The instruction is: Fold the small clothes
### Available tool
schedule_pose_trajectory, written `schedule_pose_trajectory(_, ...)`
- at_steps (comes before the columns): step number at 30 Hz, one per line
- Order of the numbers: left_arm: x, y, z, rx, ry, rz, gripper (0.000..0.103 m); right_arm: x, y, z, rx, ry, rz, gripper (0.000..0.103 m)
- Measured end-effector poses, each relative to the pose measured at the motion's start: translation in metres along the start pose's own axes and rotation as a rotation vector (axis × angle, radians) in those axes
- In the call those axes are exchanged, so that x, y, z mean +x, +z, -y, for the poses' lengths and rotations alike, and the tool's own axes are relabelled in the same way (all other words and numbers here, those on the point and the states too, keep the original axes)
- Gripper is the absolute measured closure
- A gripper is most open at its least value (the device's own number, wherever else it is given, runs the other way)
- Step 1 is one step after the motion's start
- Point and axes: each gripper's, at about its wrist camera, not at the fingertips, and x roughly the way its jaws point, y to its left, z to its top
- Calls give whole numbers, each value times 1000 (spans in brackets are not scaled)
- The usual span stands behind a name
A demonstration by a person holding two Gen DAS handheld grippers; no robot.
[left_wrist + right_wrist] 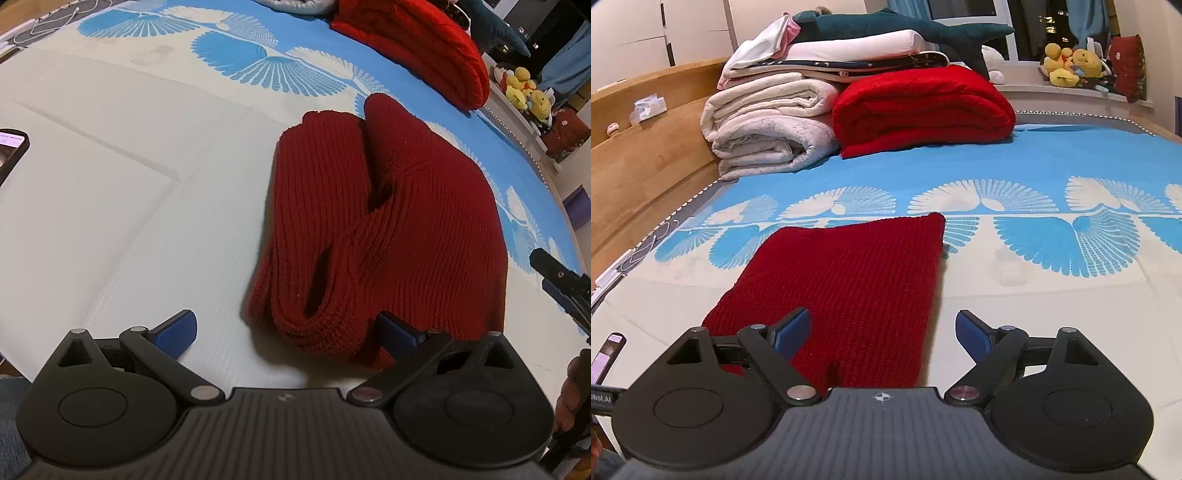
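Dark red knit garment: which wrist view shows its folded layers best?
Left wrist: the dark red knit garment shows its stacked folds and open edges. Right wrist shows only its flat top face, layers hidden.

Bright indoor light, soft shadows, strong fisheye bending at edges.

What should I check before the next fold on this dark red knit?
1. Left gripper open: ok, blue fingers spread, nothing held.
2. Right gripper open: ok, nothing between the fingers.
3. Dark red knit lies flat on the bed sheet: ok in the right wrist view.
4. Folded edge layers aligned: not ok, the left wrist view shows gaps between layers.
5. Phone apart from the knit: ok.
6. Folded red blanket apart from the knit: ok.
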Motion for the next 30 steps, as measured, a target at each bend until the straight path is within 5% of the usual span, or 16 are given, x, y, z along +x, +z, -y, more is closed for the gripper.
schedule_pose_trajectory(25,4,1,2,-1,14,-5,0,14,1,10,4,-25,-44,16)
schedule_pose_trajectory(30,2,-2,-2,-46,-27,9,0,27,10,22,106,27,-84,16)
